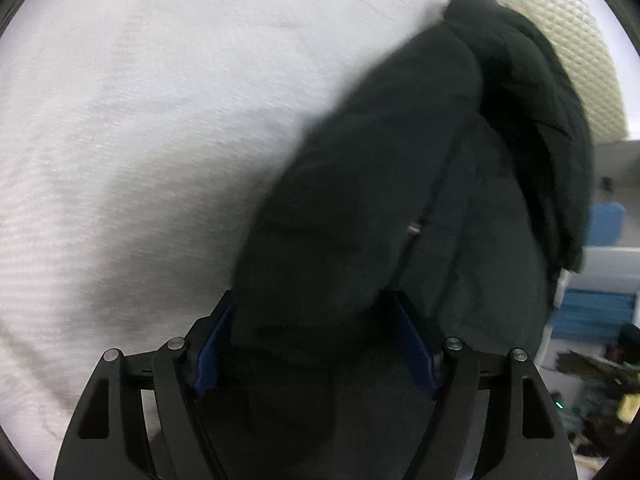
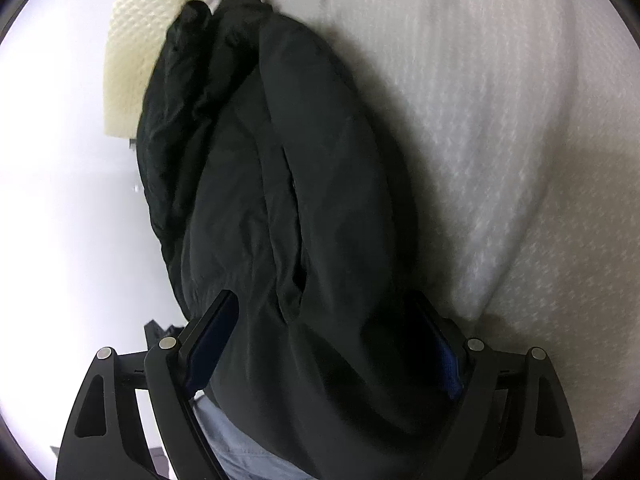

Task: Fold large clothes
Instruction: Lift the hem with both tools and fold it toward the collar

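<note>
Jaws of both grippers are partly closed, each pinching a thick bunch of the dark jacket.

On the left gripper [image 1: 316,344], the blue-padded jaws press against both sides of the dark jacket [image 1: 420,184], which fills the gap between them and stretches away up to the right, a small zipper pull [image 1: 414,227] showing along its seam. On the right gripper [image 2: 324,344], the jaws clamp another gathered fold of the same jacket [image 2: 280,184]. It hangs bunched in long folds over the white bed cover [image 1: 140,140], its far end reaching a cream quilted pillow [image 2: 136,52] near the bed's edge.
</note>
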### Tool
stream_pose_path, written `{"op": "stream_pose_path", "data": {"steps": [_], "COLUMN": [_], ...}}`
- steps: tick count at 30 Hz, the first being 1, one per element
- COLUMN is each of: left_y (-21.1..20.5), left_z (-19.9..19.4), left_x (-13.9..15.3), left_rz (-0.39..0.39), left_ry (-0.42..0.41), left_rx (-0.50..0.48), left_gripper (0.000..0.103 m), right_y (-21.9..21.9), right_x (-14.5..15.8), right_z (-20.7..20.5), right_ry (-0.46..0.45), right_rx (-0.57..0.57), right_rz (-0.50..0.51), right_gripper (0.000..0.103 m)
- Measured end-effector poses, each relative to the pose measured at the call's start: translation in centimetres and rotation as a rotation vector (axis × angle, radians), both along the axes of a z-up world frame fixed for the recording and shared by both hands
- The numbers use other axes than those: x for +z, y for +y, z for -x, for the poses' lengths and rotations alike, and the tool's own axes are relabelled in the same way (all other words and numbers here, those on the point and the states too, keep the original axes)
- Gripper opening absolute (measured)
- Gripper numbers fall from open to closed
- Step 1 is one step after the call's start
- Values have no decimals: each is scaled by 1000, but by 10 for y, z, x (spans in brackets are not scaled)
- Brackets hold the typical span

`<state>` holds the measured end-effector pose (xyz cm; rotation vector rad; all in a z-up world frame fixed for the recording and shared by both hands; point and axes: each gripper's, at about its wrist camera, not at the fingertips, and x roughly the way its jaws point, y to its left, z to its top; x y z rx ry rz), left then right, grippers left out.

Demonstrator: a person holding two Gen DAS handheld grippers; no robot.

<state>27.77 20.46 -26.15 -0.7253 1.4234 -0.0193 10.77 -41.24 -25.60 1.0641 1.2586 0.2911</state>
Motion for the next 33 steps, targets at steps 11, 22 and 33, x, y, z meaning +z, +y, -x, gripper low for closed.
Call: {"op": "stream_pose_path", "data": {"steps": [11,22,33], "left_y": [-5,-34,-71], "left_z": [-12,-12,-21], "left_x": [16,-22,5], "left_rz": [417,253,289], "left_ry": [-132,26,-89], "left_rx": [-31,-99,-210], "left_gripper": [73,66,16], "right_y": [17,6,46], "right_x": [34,3,49], "right_z": [-10,-6,-21], "right_ry": [-211,-24,-285], "right_rx": [48,20,186], "right_rz": [-174,49,11], "right_gripper": [86,85,33]}}
